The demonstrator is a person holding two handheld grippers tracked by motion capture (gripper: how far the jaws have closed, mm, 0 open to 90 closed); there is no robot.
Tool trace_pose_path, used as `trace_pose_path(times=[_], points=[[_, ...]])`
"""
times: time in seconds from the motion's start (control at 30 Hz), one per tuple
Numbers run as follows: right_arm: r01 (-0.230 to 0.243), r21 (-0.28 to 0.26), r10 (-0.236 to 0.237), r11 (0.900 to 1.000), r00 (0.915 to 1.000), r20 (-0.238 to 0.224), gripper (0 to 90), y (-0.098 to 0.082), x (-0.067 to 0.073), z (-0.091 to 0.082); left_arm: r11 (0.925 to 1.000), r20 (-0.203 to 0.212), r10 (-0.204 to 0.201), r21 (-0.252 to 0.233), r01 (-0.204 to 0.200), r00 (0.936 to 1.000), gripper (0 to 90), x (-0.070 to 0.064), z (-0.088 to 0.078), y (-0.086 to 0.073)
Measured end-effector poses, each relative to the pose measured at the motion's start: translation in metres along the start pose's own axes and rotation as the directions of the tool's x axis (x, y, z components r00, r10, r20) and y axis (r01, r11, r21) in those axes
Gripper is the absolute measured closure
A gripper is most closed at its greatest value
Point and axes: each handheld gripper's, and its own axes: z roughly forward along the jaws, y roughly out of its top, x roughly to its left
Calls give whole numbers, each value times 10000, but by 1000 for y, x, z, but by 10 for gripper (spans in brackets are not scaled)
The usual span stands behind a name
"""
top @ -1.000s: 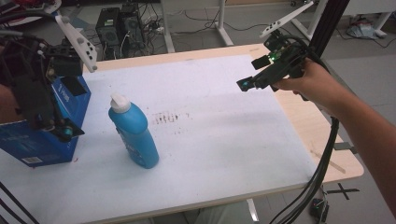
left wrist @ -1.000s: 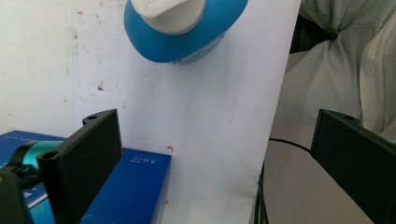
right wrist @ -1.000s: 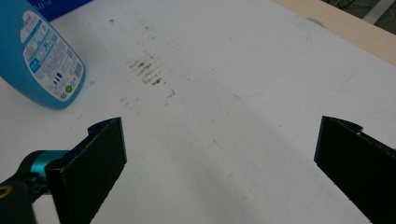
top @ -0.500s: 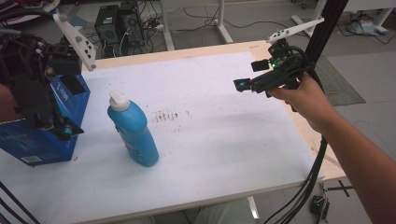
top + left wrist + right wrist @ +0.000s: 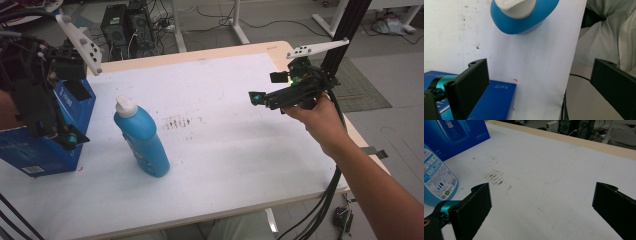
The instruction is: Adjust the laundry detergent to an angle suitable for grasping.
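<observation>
Left gripper (image 5: 70,137): over the box, jaws spread wide, holding nothing.
Box (image 5: 45,155): blue, at the table's left edge, under the left gripper.
Bottle (image 5: 140,137): blue with a white cap, upright just right of the box.
Stain (image 5: 177,121): brown smudges mid-table (image 5: 240,160).
Right gripper (image 5: 257,98): held in the air above the table's right side, jaws wide apart, empty, pointing toward the bottle.

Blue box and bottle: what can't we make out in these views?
- Blue box: high view, upper part hidden behind left gripper.
- Blue bottle: right gripper view, top cut off by the frame edge; label print too small to read.
- Bottle base: left gripper view, cut off by the top edge.
</observation>
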Motion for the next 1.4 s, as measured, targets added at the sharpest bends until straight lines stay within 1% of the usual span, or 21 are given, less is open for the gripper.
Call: trace_pose_path(times=[0.13,0.3,0.33,0.63,0.67,0.8,0.87,0.9,0.93,0.97,1.03,1.07,1.13,1.17,1.2,1.23,1.27,1.3,1.33,1.37,1.4], points=[[42,-245,-38,9997,9998,176,14,-3,5,-2,10000,30,-5,-1,5,10000,23,0,0,0],[88,-355,-75,9993,9993,365,14,-7,10,-1,10000,16,-13,-33,13,10000,23,0,1,0],[80,-427,-61,9991,9990,439,14,-9,13,0,10000,16,10,-13,-10,10000,23,0,1,0],[134,-492,-109,9987,9986,515,14,-16,25,4,10000,43,-17,-40,17,10000,23,-1,1,-1],[143,-540,-115,9984,9985,527,14,-17,29,5,10000,44,-23,-37,23,10000,23,-1,1,-1],[179,-669,-146,9976,9986,500,14,-17,37,6,10000,66,1,-33,-1,10000,23,-2,1,-2],[212,-661,-179,9976,9985,508,14,-17,44,7,10000,44,13,-54,-13,10000,23,-2,0,-3],[212,-661,-179,9976,9985,508,14,-17,44,7,10000,44,13,-54,-13,10000,23,-2,0,-3],[242,-662,-206,9975,9983,550,13,-17,50,9,10000,52,-3,-85,3,10000,23,-2,0,-4],[242,-662,-206,9975,9983,550,13,-17,50,9,10000,52,-3,-85,3,10000,23,-2,0,-4],[230,-625,-198,9978,9984,527,13,-16,56,11,10000,70,5,-68,-5,10000,23,-2,0,-5],[336,-565,-301,9978,9977,608,14,-16,62,14,10000,54,13,-75,-12,10000,23,-3,0,-5],[425,-551,-388,9976,9971,661,14,-15,69,17,10000,75,-2,-70,2,10000,23,-3,0,-6],[425,-551,-388,9976,9971,661,14,-15,69,17,10000,75,-2,-70,2,10000,23,-3,0,-6],[462,-530,-426,9975,9968,673,14,-14,77,20,10000,86,14,-67,-13,10000,23,-3,0,-7],[462,-530,-426,9975,9968,673,14,-14,77,20,10000,86,14,-67,-13,10000,23,-3,0,-7],[592,-491,-556,9970,9959,708,14,-13,83,22,10000,88,39,-43,-39,10000,23,-4,0,-8],[592,-491,-556,9970,9959,708,14,-13,83,22,10000,88,39,-43,-39,10000,23,-4,0,-8],[668,-480,-633,9966,9954,718,14,-12,87,24,10000,84,-1,-55,2,10000,23,-4,1,-8],[788,-430,-755,9960,9944,735,14,-11,94,27,10000,82,1,-58,0,10000,23,-4,1,-9],[815,-412,-783,9958,9942,738,14,-11,95,28,10000,105,22,-34,-22,9999,23,-5,1,-9]])
